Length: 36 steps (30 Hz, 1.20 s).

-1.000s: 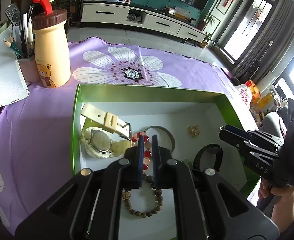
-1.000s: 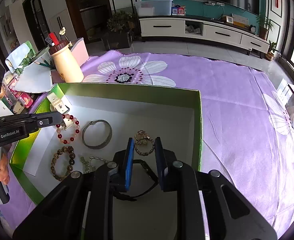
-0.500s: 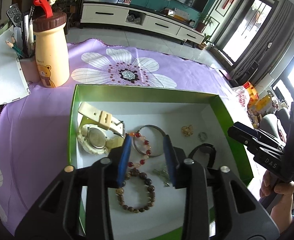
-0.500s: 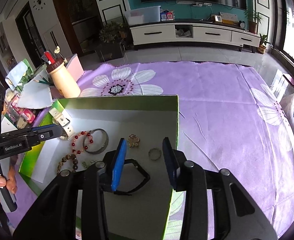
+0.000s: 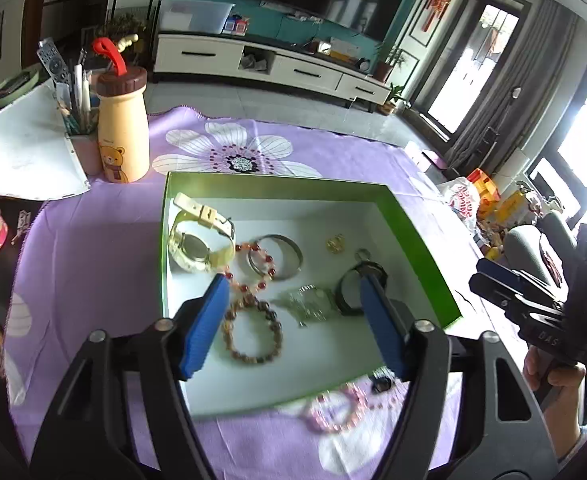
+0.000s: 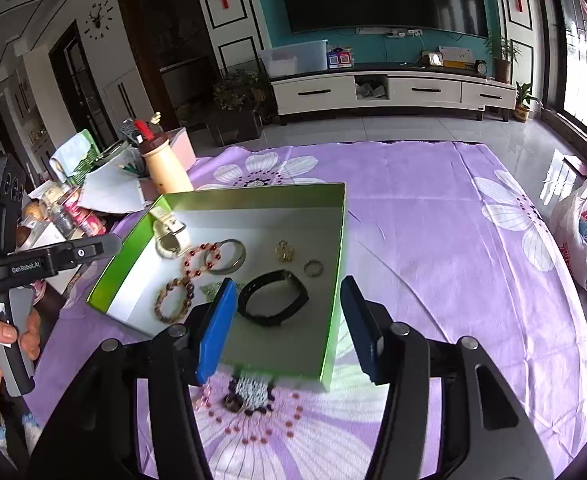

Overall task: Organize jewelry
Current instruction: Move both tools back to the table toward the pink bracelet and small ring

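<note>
Both the left gripper [image 5: 293, 320] and the right gripper [image 6: 289, 320] have just been opening and are spread, nothing held. Most jewelry lies inside the green box [image 5: 421, 248]; a pink bracelet [image 5: 333, 404] remains outside its near edge and is best approached slowly from above.

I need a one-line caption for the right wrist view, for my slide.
Open right claw hovering empty above the green-walled cardboard box holding a black band, beaded bracelets and rings on a purple floral cloth.

Purple floral tablecloth [image 6: 433, 208] carries green box [image 6: 253, 196], bottle [image 5: 121, 136].
</note>
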Each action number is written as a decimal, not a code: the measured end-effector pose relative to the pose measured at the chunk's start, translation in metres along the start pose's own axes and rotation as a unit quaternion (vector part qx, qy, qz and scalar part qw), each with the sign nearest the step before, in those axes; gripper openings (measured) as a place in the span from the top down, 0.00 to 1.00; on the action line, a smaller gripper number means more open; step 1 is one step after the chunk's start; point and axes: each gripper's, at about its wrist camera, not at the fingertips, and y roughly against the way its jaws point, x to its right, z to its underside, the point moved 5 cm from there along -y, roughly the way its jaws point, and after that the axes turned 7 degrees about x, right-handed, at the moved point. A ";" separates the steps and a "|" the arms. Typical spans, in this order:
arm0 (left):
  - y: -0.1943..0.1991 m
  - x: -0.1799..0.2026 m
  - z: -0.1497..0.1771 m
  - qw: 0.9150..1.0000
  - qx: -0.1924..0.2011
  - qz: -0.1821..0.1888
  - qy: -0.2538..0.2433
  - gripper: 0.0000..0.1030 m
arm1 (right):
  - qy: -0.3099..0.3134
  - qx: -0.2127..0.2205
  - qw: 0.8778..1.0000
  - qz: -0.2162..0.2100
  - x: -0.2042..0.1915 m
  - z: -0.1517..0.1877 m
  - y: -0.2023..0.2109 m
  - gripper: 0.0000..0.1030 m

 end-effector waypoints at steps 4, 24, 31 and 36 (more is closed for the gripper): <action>0.029 0.006 0.012 1.000 0.011 -0.002 -0.006 0.21 | 0.009 -0.005 1.000 -0.006 -0.007 0.017 0.016 0.47; 0.039 0.031 0.108 0.996 -0.044 -0.044 -0.065 0.02 | 0.049 -0.086 0.995 -0.009 -0.038 0.113 0.013 0.47; 0.029 0.020 0.127 0.995 -0.065 -0.045 -0.053 0.02 | 0.082 -0.102 0.991 -0.012 -0.050 0.123 -0.012 0.47; 0.023 0.013 0.132 0.995 -0.072 -0.046 -0.048 0.02 | 0.097 -0.103 0.990 -0.010 -0.058 0.122 -0.031 0.54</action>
